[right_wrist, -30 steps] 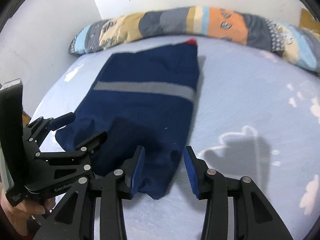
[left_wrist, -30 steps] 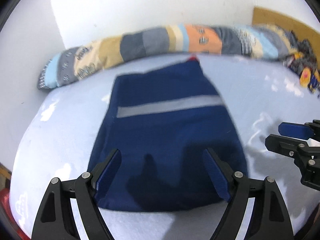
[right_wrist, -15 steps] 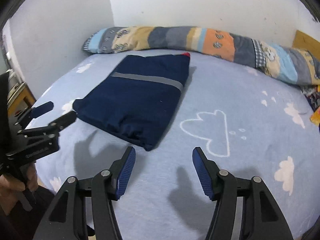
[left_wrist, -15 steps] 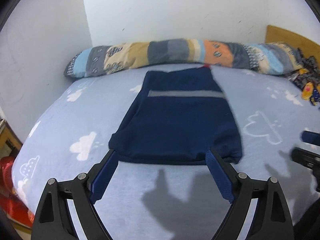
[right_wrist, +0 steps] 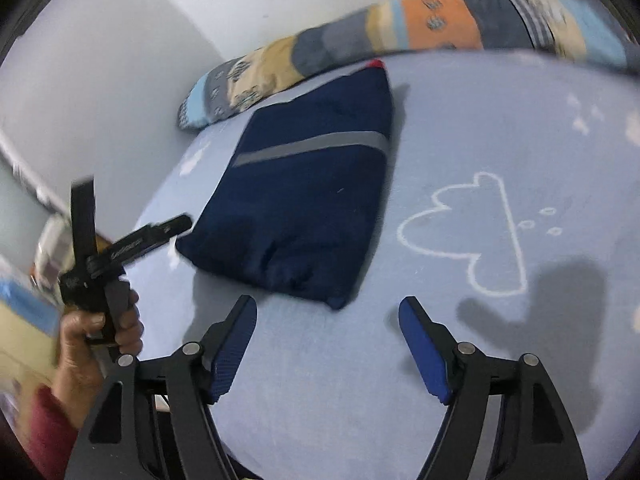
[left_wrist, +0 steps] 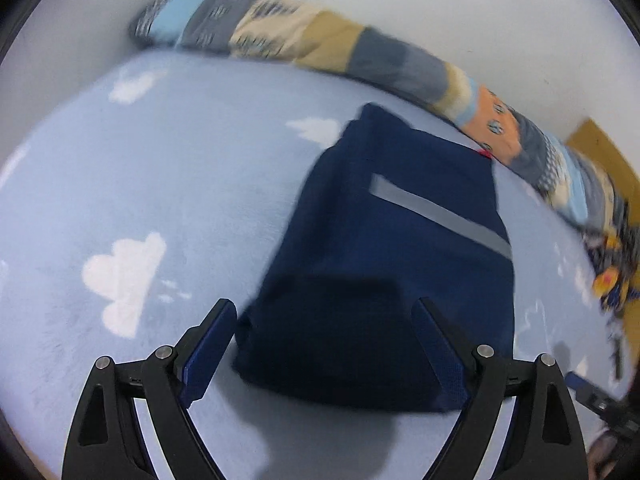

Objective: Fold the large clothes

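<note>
folded blue top lies flat on the bed, both grippers wide open & holding nothing

left gripper (left_wrist: 324, 344) is low over the near edge of the blue top (left_wrist: 400, 264); top runs off to 1 o'clock, twd the long pillow (left_wrist: 360, 52). right gripper (right_wrist: 328, 344) is off the cloth, over the cloud sheet (right_wrist: 500, 140); blue top (right_wrist: 304, 200) sits at 11 o'clock from it, near but not touching.

We see matt navy knit cloth in the folded garment (left_wrist: 384, 280), its grey stripe (left_wrist: 440, 210) smoother | beneath it, a fuzzy blue bedsheet (left_wrist: 180, 168) | the left gripper (left_wrist: 324, 344) has matt black plastic, silvery metal rivets, ribbed blue pads (left_wrist: 208, 350).
</note>
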{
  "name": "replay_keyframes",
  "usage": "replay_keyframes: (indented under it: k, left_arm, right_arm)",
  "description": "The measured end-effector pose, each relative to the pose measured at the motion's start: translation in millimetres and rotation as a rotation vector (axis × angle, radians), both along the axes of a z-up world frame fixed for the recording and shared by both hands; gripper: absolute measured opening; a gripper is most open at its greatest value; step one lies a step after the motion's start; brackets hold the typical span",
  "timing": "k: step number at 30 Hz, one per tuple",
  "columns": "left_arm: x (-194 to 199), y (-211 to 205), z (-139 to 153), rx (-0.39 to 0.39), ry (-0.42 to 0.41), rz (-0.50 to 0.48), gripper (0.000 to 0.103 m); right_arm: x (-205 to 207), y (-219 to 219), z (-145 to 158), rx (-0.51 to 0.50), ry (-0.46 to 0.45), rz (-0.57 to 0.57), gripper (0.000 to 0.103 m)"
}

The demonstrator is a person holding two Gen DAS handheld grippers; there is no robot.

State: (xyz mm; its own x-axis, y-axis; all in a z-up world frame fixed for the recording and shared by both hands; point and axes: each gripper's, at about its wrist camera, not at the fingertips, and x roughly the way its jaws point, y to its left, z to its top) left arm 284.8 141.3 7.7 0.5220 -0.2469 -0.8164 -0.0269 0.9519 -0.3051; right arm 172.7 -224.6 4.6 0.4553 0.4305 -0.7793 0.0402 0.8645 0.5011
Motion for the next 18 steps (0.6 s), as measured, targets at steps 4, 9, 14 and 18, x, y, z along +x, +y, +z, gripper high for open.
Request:
replay_keyframes:
  k: [4,9,14,18]
  left_arm:
    - [42.3,25.5,-18.6,-0.126,0.079,-0.029,0.089]
    - [96.9,33.6,-47.2,-0.322,0.189,-0.129,0.089]
    - [131.3,19.6,-67.8,-0.327,0.27,-0.233,0.095]
    - [152.0,21.3,-73.7,-0.382,0.277,-0.25,0.102]
  right_arm:
    - [38.9,-21.8,-21.2,0.071,0.044,-0.043,0.077]
    - [89.6,-28.3,-56.2,0.166,0.105,-0.078,0.078]
    - [123.2,-13.8,-90.4,0.166,0.152,-0.033,0.078]
    - [141.1,-6.8,-97.9,0.239,0.104,-0.015,0.088]
